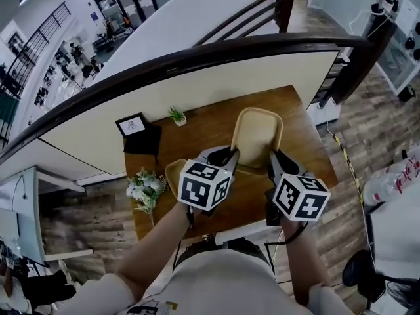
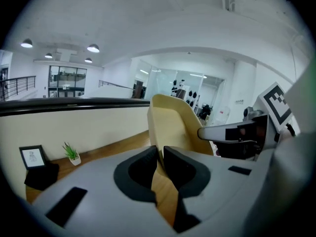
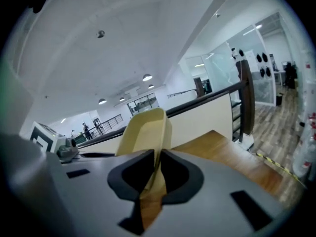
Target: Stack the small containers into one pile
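Observation:
Both grippers hold one beige, shallow container [image 1: 257, 133] over the wooden table [image 1: 213, 126]. My left gripper [image 1: 231, 157] is shut on its near-left rim and my right gripper [image 1: 274, 159] is shut on its near-right rim. In the left gripper view the container [image 2: 173, 125] rises tilted beyond the jaws, with its rim pinched in my left gripper [image 2: 160, 154]. The right gripper view shows the same container [image 3: 143, 130], its edge clamped in my right gripper [image 3: 158, 162]. A second beige container [image 1: 174, 172] lies on the table, partly hidden behind the left marker cube.
A framed card [image 1: 133, 125] on a black box and a small potted plant [image 1: 176, 115] stand at the table's far left. A bunch of white flowers [image 1: 146, 189] lies at the left edge. A dark curved railing [image 1: 197, 58] runs behind the table.

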